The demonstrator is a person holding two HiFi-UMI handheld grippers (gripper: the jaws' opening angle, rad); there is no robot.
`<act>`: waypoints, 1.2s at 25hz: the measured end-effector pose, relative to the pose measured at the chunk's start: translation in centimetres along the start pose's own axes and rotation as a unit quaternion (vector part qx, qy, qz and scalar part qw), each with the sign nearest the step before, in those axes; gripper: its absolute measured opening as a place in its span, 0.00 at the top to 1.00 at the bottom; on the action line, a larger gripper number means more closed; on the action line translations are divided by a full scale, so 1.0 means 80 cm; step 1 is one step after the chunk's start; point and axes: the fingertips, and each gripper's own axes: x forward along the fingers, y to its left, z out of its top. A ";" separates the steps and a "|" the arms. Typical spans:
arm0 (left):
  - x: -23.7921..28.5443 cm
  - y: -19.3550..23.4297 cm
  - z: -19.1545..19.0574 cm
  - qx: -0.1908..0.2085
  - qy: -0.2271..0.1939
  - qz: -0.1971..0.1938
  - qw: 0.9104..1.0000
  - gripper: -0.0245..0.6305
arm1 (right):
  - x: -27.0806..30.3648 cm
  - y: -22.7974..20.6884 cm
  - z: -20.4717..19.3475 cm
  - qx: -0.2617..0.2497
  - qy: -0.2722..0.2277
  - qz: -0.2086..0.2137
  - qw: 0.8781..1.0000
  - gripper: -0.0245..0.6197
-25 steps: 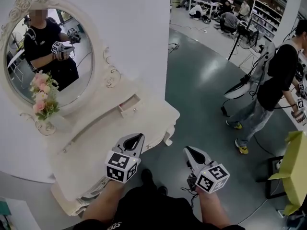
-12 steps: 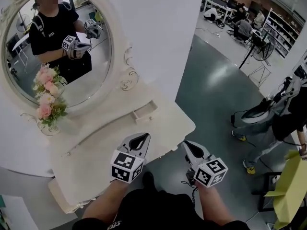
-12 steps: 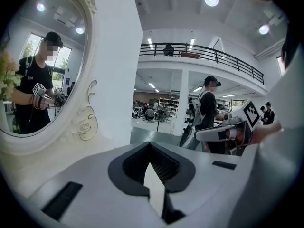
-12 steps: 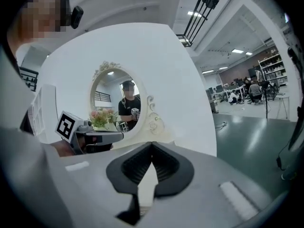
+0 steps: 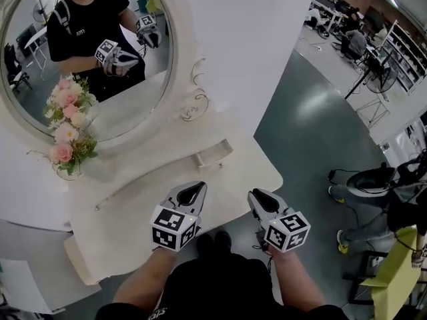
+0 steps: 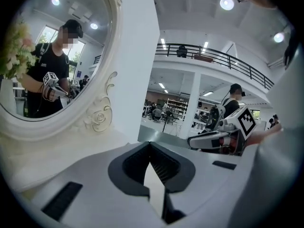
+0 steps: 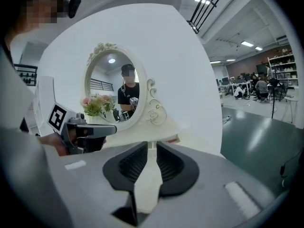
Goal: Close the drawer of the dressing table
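The cream dressing table (image 5: 143,209) stands against a white wall. Its small drawer (image 5: 213,156) juts out, open, from the raised shelf under the oval mirror (image 5: 87,52); in the right gripper view the drawer (image 7: 166,138) shows just beyond the jaws. My left gripper (image 5: 192,191) hovers over the tabletop short of the drawer, shut and empty; in its own view the left gripper (image 6: 149,144) has its tips touching. My right gripper (image 5: 257,197) hangs at the table's right front edge. Its jaws have just been opening, and the right gripper (image 7: 152,145) shows a narrow gap with nothing in it.
A vase of pink flowers (image 5: 65,122) stands at the mirror's left foot. The grey floor (image 5: 313,132) lies to the right of the table. A person (image 5: 400,209) stands there with equipment, beside a yellow object (image 5: 393,272). Desks and shelves (image 5: 353,39) fill the far hall.
Both grippers have come closer to the table and the drawer. The right one has moved from over the floor to the table's edge, and its jaws have parted slightly.
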 end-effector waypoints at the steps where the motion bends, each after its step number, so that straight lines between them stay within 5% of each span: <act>1: 0.000 0.003 -0.001 -0.005 0.000 0.003 1.000 0.95 | 0.009 -0.001 -0.003 -0.003 0.008 0.006 1.000 0.85; 10: 0.008 0.035 -0.021 -0.032 0.005 0.035 0.999 0.95 | 0.071 0.004 -0.018 -0.047 0.053 0.050 0.996 0.81; 30: 0.008 0.086 -0.032 -0.055 0.020 0.088 0.994 0.95 | 0.219 -0.060 -0.107 -0.086 0.166 0.032 0.982 0.65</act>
